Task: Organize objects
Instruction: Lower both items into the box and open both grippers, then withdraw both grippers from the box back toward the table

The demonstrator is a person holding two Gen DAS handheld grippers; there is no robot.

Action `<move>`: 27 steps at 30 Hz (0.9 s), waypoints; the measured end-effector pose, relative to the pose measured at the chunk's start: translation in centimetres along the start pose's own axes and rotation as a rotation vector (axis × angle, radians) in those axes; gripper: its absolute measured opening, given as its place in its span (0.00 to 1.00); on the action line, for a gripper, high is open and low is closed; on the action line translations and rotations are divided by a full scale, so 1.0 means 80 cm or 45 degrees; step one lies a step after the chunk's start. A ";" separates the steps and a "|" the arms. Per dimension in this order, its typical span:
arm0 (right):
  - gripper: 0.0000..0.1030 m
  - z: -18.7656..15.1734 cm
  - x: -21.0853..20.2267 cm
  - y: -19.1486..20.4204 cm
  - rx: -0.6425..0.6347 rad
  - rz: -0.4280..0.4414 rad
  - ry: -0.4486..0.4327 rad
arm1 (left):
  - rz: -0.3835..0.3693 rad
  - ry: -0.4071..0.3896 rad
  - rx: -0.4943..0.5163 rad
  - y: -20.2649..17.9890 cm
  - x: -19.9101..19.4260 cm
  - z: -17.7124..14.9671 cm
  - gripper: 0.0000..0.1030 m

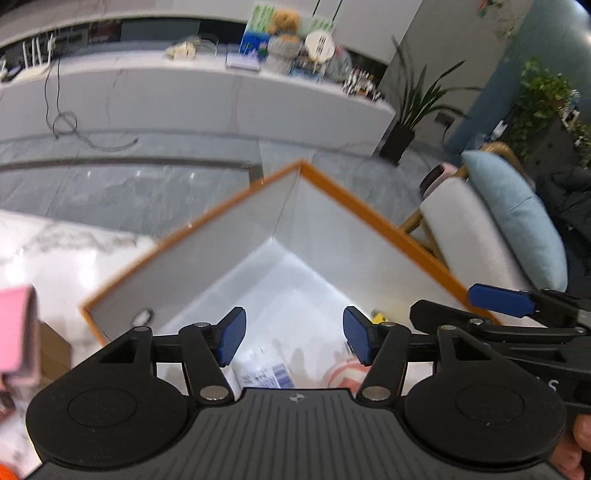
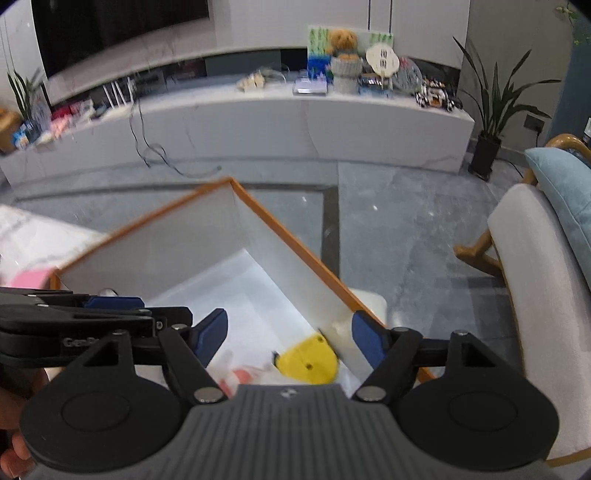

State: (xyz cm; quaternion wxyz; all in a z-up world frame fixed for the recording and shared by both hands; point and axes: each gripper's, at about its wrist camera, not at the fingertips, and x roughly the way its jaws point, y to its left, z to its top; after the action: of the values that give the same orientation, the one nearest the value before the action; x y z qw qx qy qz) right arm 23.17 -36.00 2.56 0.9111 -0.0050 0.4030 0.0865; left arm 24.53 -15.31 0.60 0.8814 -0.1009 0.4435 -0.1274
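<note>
Both grippers hang side by side over an open white box with an orange rim [image 1: 369,218], pointing down into it. The left gripper [image 1: 293,338] has its blue-padded jaws standing apart with nothing between them; below the gap, on the box floor, lie a white packet with blue print [image 1: 266,373] and a pink-and-white striped item [image 1: 343,373]. The right gripper [image 2: 290,338] is open wider and also holds nothing. A yellow rounded plastic piece [image 2: 308,360] lies on the box floor just below and between its jaws, against the right-hand wall of the box, with a pink-and-white soft item [image 2: 240,374] beside it to the left. In the right wrist view, the right jaw's pad stands outside that wall, the left one inside.

The box sits on a glossy white marble-patterned tabletop [image 1: 55,258]. A pink block [image 1: 14,328] lies at the table's left edge, blurred. Beyond is a grey stone-look floor [image 2: 406,221], a long white low cabinet [image 2: 295,122] carrying a brown teddy bear [image 2: 343,42] and assorted clutter, a dark wall-mounted screen [image 2: 110,29], a potted plant with long leaves [image 2: 491,110], and a wooden armchair with a grey seat and light blue cushion [image 2: 554,206].
</note>
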 end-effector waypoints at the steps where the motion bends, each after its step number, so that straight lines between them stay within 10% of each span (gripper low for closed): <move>1: 0.74 0.001 -0.002 0.002 -0.001 0.011 -0.012 | -0.002 -0.014 0.011 0.002 -0.006 0.002 0.67; 27: 0.73 -0.021 -0.027 0.103 -0.277 0.082 -0.166 | 0.188 -0.135 0.069 0.149 -0.122 -0.062 0.76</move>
State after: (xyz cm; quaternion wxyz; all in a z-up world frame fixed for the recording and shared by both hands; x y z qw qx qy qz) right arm 19.20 -28.33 3.50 0.9262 -0.0854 0.3310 0.1590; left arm 16.52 -1.23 1.59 0.9131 -0.0505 0.3988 -0.0686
